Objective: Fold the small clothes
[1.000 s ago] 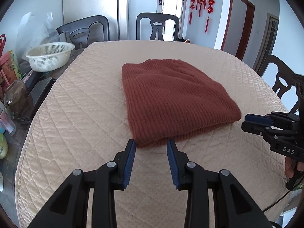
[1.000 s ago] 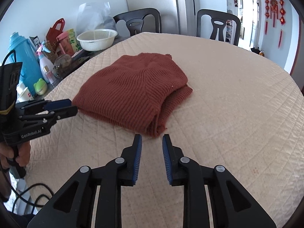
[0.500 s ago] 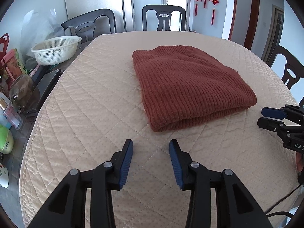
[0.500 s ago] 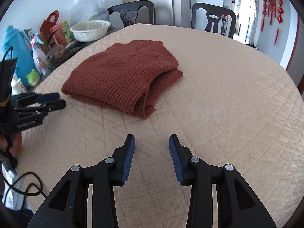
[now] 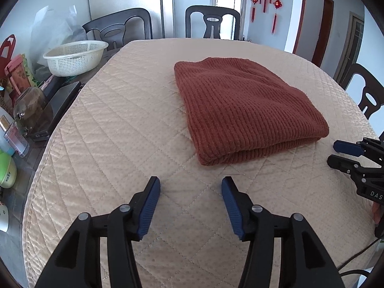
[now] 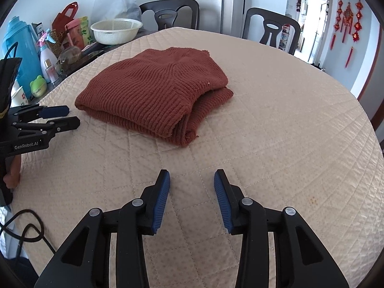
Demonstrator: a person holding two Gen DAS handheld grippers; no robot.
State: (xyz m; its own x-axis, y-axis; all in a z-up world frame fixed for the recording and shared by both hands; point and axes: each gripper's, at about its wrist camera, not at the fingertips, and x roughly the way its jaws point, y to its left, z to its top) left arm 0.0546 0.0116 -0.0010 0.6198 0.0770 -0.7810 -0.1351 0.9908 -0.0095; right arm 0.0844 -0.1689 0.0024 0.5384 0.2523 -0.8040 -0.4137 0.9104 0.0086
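Left wrist view: the left gripper [image 5: 190, 187] hangs over bare quilted tablecloth [image 5: 108, 129], its jaws spreading, nothing between them. The right gripper [image 6: 192, 180] is likewise released and empty. Just beyond both lies the folded rust-brown sweater [image 5: 242, 110], mid-table; a white basket [image 5: 75, 56] sits far left.

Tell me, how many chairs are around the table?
3 that I can see: one chair behind the white basket, one at the far end, one on the right side. More may hide out of view.
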